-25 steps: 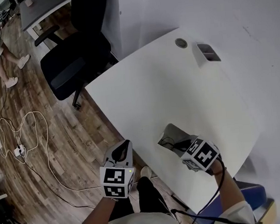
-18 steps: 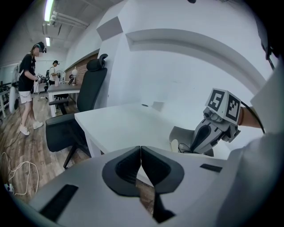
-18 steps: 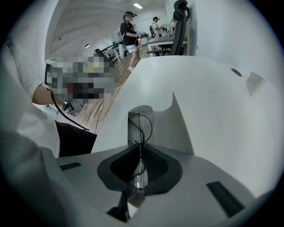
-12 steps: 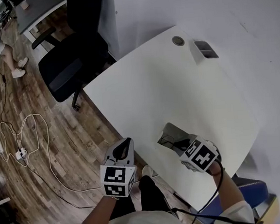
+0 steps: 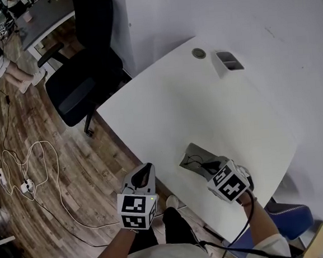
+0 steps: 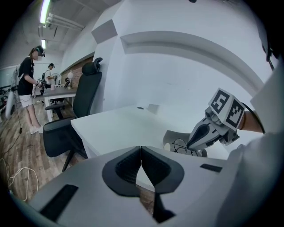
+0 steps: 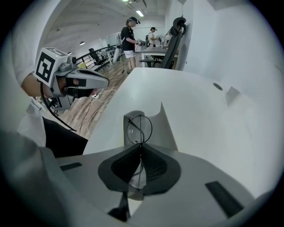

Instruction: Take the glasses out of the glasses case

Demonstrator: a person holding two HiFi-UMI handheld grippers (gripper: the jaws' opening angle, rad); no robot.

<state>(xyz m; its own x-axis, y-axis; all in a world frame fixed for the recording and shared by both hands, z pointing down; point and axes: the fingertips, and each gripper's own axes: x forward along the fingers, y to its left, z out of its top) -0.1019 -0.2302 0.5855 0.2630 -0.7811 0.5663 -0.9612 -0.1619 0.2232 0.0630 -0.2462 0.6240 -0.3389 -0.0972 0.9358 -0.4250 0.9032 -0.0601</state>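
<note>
A grey glasses case [image 5: 195, 151] lies open near the white table's [image 5: 216, 109] front edge. Thin wire-rimmed glasses [image 5: 196, 163] stick out of it. My right gripper [image 5: 210, 167] is shut on the glasses' frame. In the right gripper view one round lens [image 7: 140, 127] stands just beyond the closed jaws, over the case [image 7: 157, 128]. My left gripper [image 5: 146, 173] is shut and holds nothing, hanging off the table's edge over the wooden floor. The left gripper view shows the right gripper [image 6: 208, 131] at the case [image 6: 174, 136] with the glasses [image 6: 180, 145].
A black office chair [image 5: 84, 76] stands at the table's far left corner. A round cable grommet [image 5: 199, 53] and a small white box [image 5: 226, 62] sit at the table's back. White cables [image 5: 18, 166] lie on the floor. A person [image 7: 129, 37] stands at a distant desk.
The head view has shifted a little. Both grippers keep about the same places, the right one still on the glasses at the case.
</note>
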